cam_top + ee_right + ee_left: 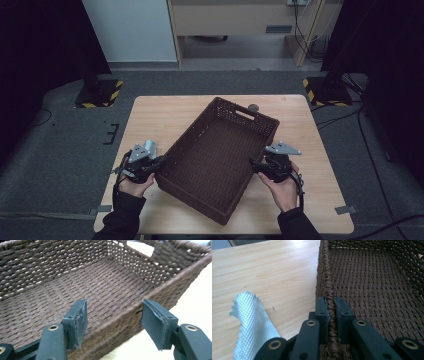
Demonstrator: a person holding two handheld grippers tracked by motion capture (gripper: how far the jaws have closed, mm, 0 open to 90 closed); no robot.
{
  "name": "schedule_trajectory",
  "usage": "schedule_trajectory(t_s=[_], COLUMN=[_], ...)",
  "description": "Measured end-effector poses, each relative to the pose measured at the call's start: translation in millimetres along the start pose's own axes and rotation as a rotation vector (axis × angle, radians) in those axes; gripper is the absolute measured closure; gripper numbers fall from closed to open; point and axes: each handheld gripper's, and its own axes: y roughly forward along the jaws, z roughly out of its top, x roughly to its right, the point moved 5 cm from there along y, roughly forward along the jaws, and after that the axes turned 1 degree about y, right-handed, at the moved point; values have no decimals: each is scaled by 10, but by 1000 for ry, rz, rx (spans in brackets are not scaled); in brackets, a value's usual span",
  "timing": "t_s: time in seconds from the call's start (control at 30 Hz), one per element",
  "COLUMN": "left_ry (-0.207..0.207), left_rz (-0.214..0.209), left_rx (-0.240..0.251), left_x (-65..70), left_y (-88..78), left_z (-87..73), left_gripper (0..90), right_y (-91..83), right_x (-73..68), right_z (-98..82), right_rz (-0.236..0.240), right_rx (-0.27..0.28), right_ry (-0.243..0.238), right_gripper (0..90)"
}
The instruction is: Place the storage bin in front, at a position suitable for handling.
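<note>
A dark brown woven rectangular basket (216,160) is lying askew on the light wooden surface (150,120), stretching from its far middle towards the near edge. Its left rim is being pinched by the left gripper (331,315), the jaws pressed together on the braid. The right gripper (113,322) is being held spread astride the right rim, the pads not touching it. A silvery quilted cloth scrap (253,325) is lying just beside the left gripper. No writing is readable.
</note>
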Motion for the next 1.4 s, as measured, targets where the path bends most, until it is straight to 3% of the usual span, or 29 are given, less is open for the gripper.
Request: schedule_trajectory(t_s=[0.1, 0.27, 0.4, 0.53, 0.63, 0.9, 1.07, 1.17, 1.33, 1.4], left_ry=[-2, 12, -9, -9, -6, 18, -1, 43, 20, 27], left_rz=[-4, -7, -9, -34, -24, 24, -3, -3, -40, -26], left_rx=[-4, 1, 20, 6, -4, -34, -25, -18, 6, 6], left_x=[-2, -27, -49, -36, -10, 34, 24, 37, 44, 54], left_y=[0, 3, -19, 18, 41, 119, 120, 115, 129, 138], left_z=[14, 47, 98, 107, 131, 91, 80, 70, 59, 57], left_gripper=[814, 794, 758, 794, 808, 798, 789, 770, 699, 679], right_y=[9, 11, 10, 35, 63, 17, -13, -7, -11, -20], right_x=[-49, -63, -77, -64, -36, -58, -55, -39, -43, -52], right_z=[-27, -34, -34, -22, -12, -26, -35, -39, -40, -43], right_rz=[-23, -36, -43, -60, -73, -56, -47, -38, -45, -47], right_rx=[-5, -18, -25, -27, -16, 3, 10, 13, 15, 13], right_ry=[-9, 14, 16, 7, 1, 0, 13, 17, 12, 11], right_gripper=[350, 355, 363, 369, 378, 401, 389, 387, 390, 396])
